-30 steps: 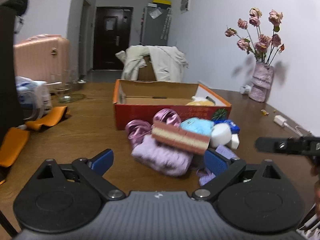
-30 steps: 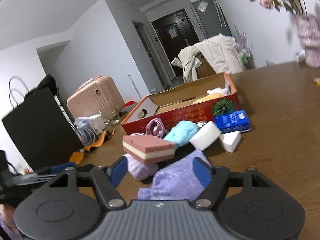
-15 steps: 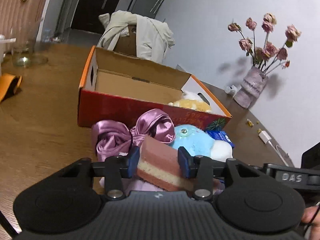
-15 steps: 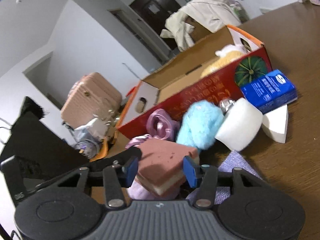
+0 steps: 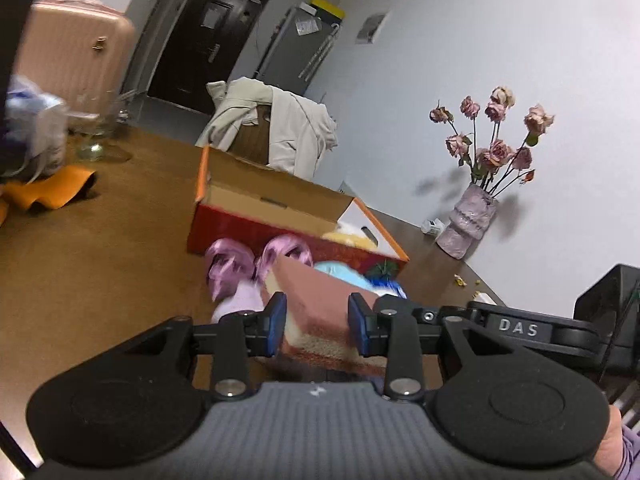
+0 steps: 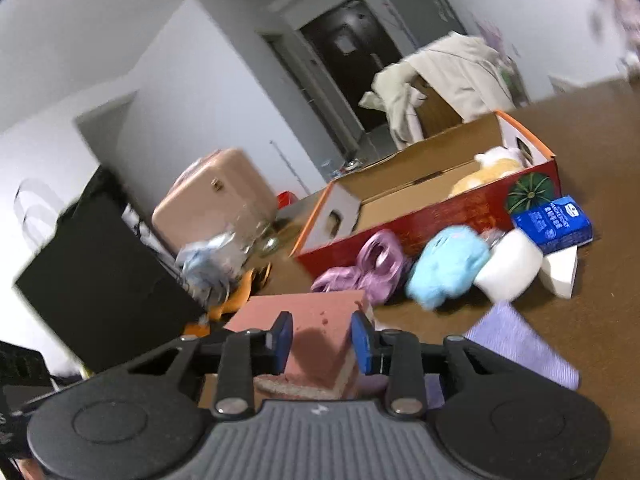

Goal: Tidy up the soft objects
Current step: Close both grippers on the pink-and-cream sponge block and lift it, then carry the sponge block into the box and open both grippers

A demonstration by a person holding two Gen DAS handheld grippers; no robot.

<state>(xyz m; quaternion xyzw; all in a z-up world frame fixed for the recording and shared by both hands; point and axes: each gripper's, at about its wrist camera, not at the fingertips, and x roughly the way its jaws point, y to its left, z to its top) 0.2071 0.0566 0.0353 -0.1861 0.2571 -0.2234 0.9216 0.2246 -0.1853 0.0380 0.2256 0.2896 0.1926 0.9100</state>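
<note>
A brown wooden table carries an open red and orange cardboard box. Against the box's near side lie a shiny purple bow, a fluffy light-blue toy, a white sponge, a white wedge and a blue packet, with a lilac cloth spread a little nearer the camera. Toward the far left edge sit an orange cloth, a clear glass and a blurred blue-white bundle, and near the wall stands a mottled vase of dried pink roses.
</note>
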